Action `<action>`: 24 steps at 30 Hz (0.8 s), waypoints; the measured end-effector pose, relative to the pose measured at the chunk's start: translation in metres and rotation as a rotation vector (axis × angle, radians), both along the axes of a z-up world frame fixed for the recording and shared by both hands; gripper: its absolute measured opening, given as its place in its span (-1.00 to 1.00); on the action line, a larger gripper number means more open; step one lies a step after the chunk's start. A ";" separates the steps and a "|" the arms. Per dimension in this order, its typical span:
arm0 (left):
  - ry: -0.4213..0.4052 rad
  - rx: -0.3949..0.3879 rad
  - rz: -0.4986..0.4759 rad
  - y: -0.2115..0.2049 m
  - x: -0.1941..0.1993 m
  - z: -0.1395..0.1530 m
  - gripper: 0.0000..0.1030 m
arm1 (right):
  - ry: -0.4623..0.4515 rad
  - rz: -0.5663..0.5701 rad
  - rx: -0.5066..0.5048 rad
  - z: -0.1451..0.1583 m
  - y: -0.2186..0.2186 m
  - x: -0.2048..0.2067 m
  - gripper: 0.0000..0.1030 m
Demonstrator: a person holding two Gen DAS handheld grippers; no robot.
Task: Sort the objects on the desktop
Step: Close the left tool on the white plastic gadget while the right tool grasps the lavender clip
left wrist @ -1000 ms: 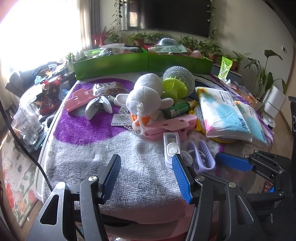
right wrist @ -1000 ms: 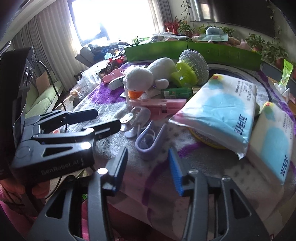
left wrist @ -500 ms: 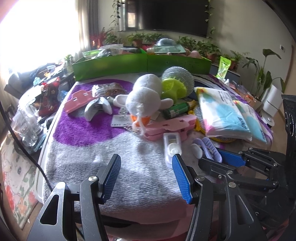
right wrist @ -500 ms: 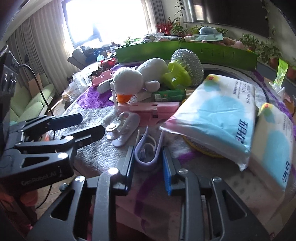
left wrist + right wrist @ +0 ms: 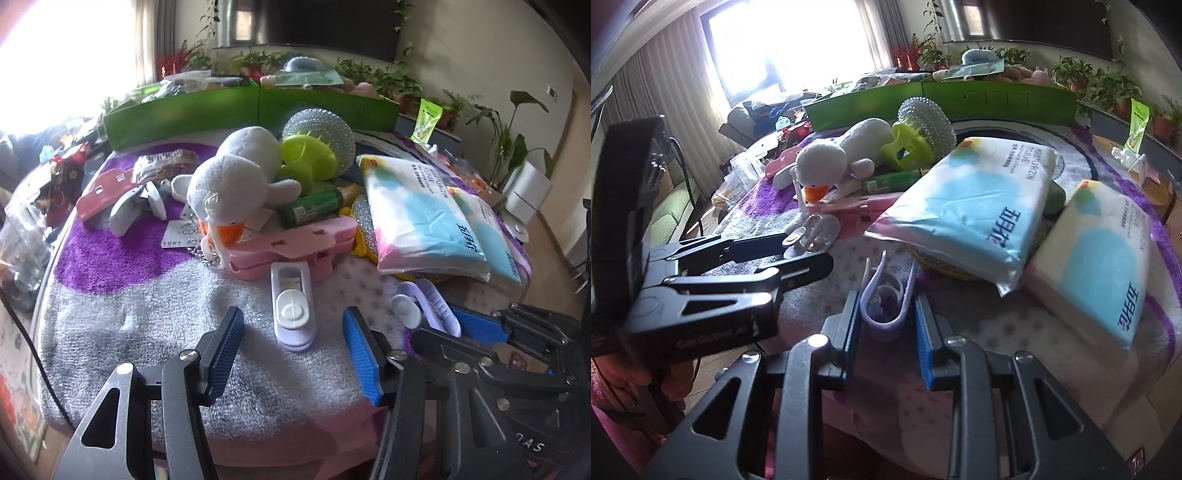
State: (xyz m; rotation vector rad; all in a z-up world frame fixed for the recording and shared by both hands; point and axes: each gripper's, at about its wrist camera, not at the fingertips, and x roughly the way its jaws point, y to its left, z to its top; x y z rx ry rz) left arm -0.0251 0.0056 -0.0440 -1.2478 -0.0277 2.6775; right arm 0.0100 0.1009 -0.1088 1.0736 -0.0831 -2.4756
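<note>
A white and lavender clip (image 5: pixel 293 310) lies flat on the grey towel between the blue pads of my left gripper (image 5: pixel 292 332). Its jaws are closing, and a gap still shows on both sides of the clip. My right gripper (image 5: pixel 886 306) is shut on a U-shaped lavender clip (image 5: pixel 882 326) with a white ring inside, low over the towel. In the left wrist view that lavender clip (image 5: pixel 424 299) sticks out of the right gripper (image 5: pixel 454 328) at the lower right. In the right wrist view the left gripper (image 5: pixel 807 251) reaches in from the left around the white clip (image 5: pixel 816 232).
Behind the clips lie a pink clamp (image 5: pixel 295 243), a white plush duck (image 5: pixel 236 177), a green bottle (image 5: pixel 314 206), a steel scrubber (image 5: pixel 317 125) and two tissue packs (image 5: pixel 975 206). Green boxes (image 5: pixel 251 103) line the far edge. The towel's near edge (image 5: pixel 258 435) drops off just below the grippers.
My right gripper came forward and shut on the lavender clip. My left gripper moved forward and down until its fingers straddled the white clip, and its jaws have narrowed a little.
</note>
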 end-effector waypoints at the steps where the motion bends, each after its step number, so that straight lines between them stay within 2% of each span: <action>1: -0.008 0.003 0.003 -0.001 -0.002 -0.001 -0.20 | 0.000 0.001 -0.003 0.000 0.000 0.000 -0.45; 2: -0.013 0.005 0.008 -0.001 -0.003 -0.002 -0.35 | 0.001 0.001 -0.004 0.000 0.001 0.000 -0.45; 5: -0.012 0.019 0.029 -0.006 -0.006 -0.003 -0.59 | 0.001 0.004 -0.009 -0.001 0.002 0.000 -0.45; 8: -0.013 0.055 0.038 -0.011 -0.005 -0.002 -0.59 | 0.000 0.007 -0.016 -0.001 0.003 0.000 -0.45; 17: 0.063 0.035 0.010 -0.010 0.011 0.022 -0.59 | 0.048 0.059 -0.028 0.011 0.000 0.006 -0.46; 24: 0.085 0.044 0.027 -0.017 0.014 0.031 -0.59 | 0.084 0.064 -0.039 0.025 -0.002 0.007 -0.46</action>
